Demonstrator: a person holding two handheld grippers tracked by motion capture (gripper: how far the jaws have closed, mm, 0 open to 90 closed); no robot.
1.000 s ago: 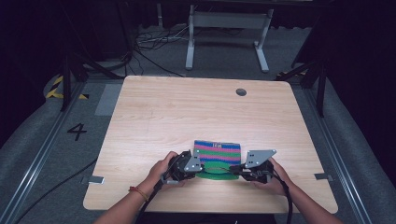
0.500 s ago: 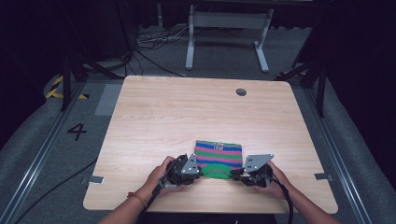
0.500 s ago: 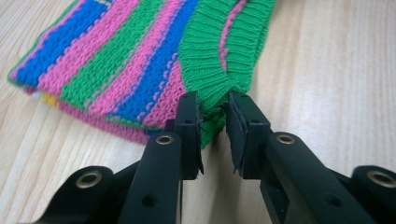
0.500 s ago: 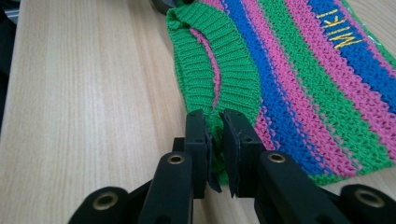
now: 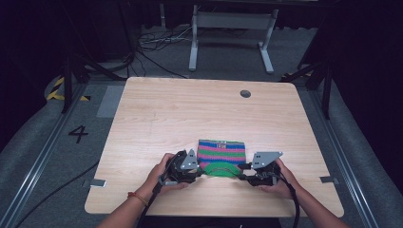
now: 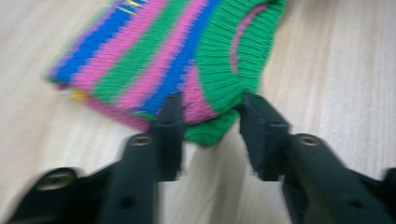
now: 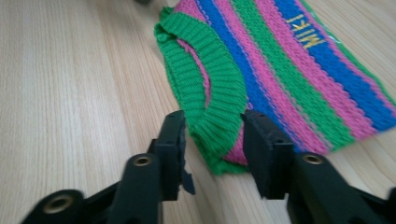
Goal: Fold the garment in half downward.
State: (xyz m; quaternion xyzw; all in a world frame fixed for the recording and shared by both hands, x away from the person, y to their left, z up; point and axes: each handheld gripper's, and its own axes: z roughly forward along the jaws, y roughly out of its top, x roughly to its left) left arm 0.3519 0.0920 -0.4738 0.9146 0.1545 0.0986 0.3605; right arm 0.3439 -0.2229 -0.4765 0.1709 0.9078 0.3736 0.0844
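I'm looking at a small knitted sweater [image 5: 221,154] lying folded flat near the front edge of the table [image 5: 180,114], a pale wood-grain top with rounded corners. It's chunky ribbed knit, striped green, pink and blue, with a thick green collar. Yellow stitched letters on a blue stripe are reading "MIKI" in the right gripper view. My left gripper [image 6: 212,121] and right gripper [image 7: 212,133] are sitting at the collar's two ends. Both sets of jaws have just been opening and are standing apart, knit between them, pads not pressing.
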